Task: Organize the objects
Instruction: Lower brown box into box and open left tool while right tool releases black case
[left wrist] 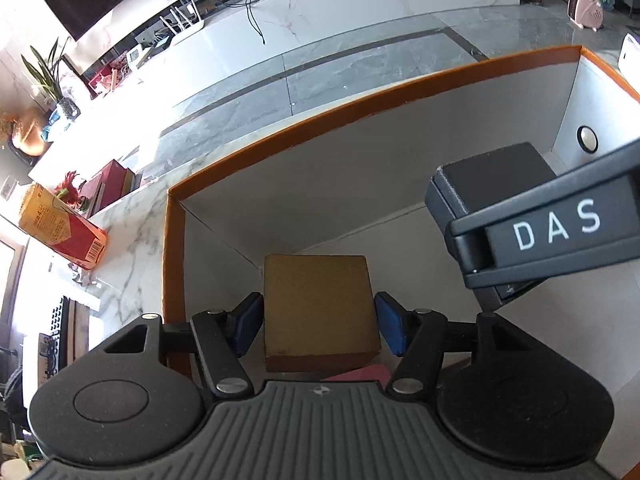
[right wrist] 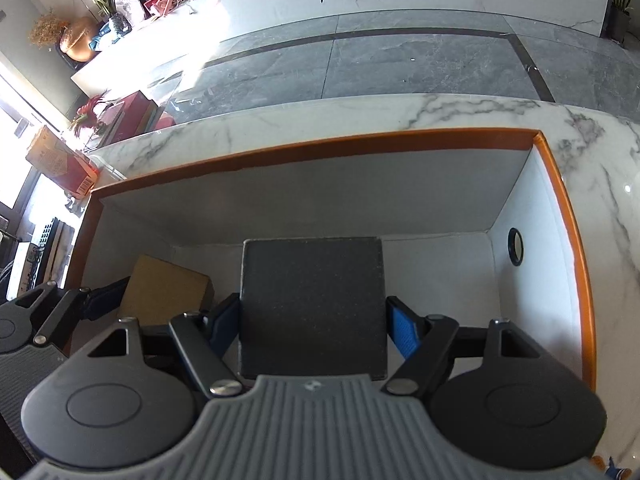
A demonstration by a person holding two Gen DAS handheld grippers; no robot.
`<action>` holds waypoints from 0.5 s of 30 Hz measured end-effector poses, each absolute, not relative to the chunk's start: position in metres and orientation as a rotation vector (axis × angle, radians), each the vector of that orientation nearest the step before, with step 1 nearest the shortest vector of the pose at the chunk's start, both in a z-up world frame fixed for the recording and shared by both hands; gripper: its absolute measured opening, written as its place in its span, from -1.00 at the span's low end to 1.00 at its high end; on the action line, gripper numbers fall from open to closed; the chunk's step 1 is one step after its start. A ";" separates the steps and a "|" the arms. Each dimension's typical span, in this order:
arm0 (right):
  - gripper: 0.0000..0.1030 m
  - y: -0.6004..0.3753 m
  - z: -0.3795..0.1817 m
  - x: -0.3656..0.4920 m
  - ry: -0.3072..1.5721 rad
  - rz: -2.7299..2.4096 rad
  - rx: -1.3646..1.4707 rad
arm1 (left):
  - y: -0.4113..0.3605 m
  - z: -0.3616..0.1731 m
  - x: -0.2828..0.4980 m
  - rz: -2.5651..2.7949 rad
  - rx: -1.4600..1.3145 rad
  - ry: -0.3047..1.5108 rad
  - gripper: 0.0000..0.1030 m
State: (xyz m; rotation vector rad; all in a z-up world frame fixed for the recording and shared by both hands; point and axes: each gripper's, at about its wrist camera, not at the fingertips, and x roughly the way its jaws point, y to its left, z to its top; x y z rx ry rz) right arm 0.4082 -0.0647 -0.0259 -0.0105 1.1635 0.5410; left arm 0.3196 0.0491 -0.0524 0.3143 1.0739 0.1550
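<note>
L tongs [left wrist: 319, 316] clamp tan block [left wrist: 320, 312] w/ blue pads [left wrist: 246, 322], inside orange-rimmed box [left wrist: 280, 136] on marble counter [left wrist: 128, 232]. R tongs [left wrist: 532, 236] grip black block [left wrist: 492, 184] at right, over same box.

White letters "DAS" showing on the side of the right gripper [left wrist: 556, 224], small print on the red and yellow box [left wrist: 60, 232] looking too blurry to read
</note>
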 end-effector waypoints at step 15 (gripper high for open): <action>0.48 -0.042 -0.046 0.410 1.250 0.541 -0.008 | 0.104 0.003 0.296 0.015 0.129 0.982 0.09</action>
